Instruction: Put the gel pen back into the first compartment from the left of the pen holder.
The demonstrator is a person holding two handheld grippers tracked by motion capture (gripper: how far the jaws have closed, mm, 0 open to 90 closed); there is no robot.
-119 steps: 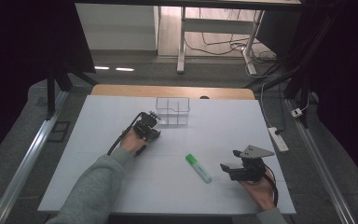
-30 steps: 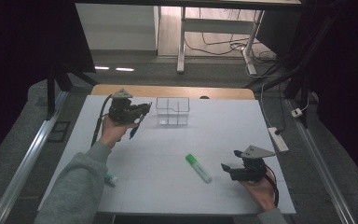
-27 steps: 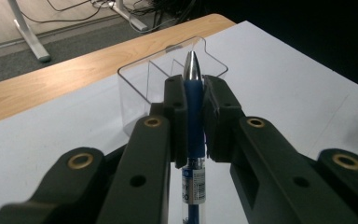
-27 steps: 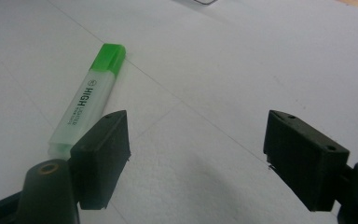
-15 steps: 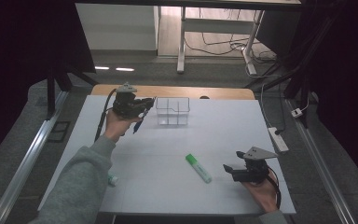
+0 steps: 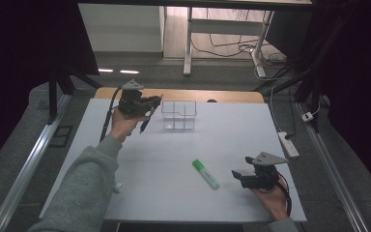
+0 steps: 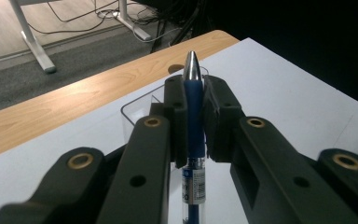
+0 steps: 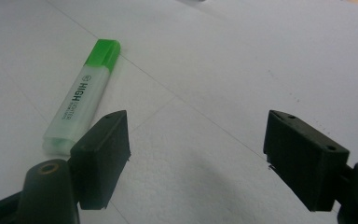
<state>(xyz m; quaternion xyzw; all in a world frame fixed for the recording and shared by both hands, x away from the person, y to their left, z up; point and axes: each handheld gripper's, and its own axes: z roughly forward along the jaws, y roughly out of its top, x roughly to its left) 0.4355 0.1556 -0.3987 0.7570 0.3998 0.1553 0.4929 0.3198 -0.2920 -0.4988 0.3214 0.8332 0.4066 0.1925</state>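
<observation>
My left gripper [image 6: 150, 103] is held up at the back left of the white table [image 6: 125, 159], shut on a blue pen [image 6: 145, 123] that hangs down from its jaws. In the left gripper view the pen [image 7: 194, 116] stands clamped between the pads, silver tip up, with a clear plastic box [image 7: 140, 105] just beyond. That box [image 6: 178, 115] sits a little to the gripper's right. A green highlighter [image 6: 205, 174] lies at the front centre. My right gripper [image 6: 238, 175] rests open to its right; the highlighter [image 8: 81, 98] lies left of the jaws, outside them.
A small white object [image 6: 118, 186] lies near the front left edge by the sleeve. A wooden strip [image 6: 222, 95] borders the table's far side. A power strip [image 6: 289, 144] and cables lie on the floor to the right.
The left gripper, with the pen, has risen from the table and moved right towards the clear box. The right gripper and highlighter have stayed put.
</observation>
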